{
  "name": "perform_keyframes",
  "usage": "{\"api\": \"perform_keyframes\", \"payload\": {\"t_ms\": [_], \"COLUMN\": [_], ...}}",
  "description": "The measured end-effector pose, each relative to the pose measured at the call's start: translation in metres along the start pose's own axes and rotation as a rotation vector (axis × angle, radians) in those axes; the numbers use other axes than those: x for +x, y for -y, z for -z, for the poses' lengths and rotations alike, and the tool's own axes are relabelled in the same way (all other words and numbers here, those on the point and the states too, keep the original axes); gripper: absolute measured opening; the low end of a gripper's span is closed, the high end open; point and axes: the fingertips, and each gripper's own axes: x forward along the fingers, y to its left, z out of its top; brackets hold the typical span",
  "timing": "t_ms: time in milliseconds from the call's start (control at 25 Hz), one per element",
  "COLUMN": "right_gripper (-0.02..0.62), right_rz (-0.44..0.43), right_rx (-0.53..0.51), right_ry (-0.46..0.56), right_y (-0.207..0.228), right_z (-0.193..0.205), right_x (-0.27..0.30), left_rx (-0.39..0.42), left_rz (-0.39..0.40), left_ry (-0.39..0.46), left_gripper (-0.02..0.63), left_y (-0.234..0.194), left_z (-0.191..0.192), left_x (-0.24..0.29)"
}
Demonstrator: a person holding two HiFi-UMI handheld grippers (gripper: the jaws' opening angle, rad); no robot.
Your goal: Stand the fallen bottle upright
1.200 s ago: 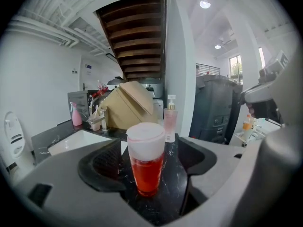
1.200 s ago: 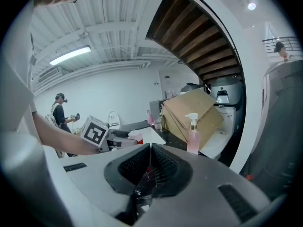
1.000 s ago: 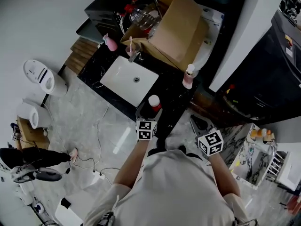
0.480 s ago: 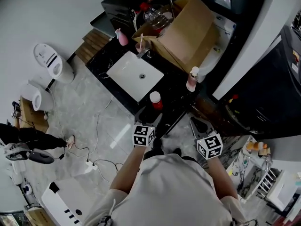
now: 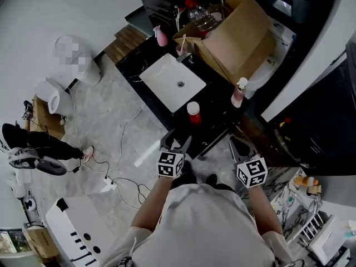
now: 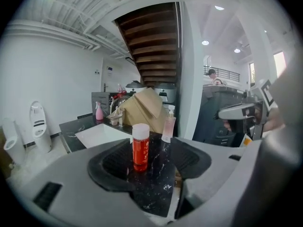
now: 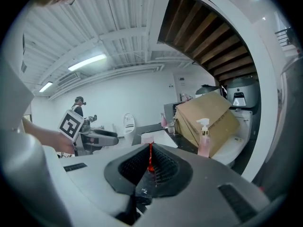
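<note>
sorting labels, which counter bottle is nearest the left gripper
The red white-capped bottle, upright at the counter's edge. The left gripper's jaws are closing with nothing between them. The pink pump bottle and spray bottle stand farther back.

Bottle (image 5: 193,112) on dark, perhaps marble counter (image 5: 217,114)

A small red bottle with a white cap (image 5: 193,113) stands upright on the black marble counter (image 5: 216,120), near the white rectangular sink (image 5: 171,83).
</note>
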Motion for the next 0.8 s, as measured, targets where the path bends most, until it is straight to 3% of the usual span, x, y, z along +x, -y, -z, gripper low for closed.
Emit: {"api": "perform_keyframes", "payload": {"t_ms": [480, 800], "right_gripper": [0.034, 0.034], "right_rz": [-0.006, 0.013], "right_rx": [-0.02, -0.053], "right_ry": [0.024, 0.046], "right_y": [-0.039, -0.07], "right_z": [-0.017, -0.039], "right_x": [0.025, 0.035], "left_rx": [-0.018, 0.0], "left_rz": [0.014, 0.079], "left_ry": [0.041, 0.058], "left_gripper": [0.191, 0.05], "left_y": [-0.036, -0.055], "left_z": [-0.008, -0.017], "left_x": [-0.038, -0.07]}}
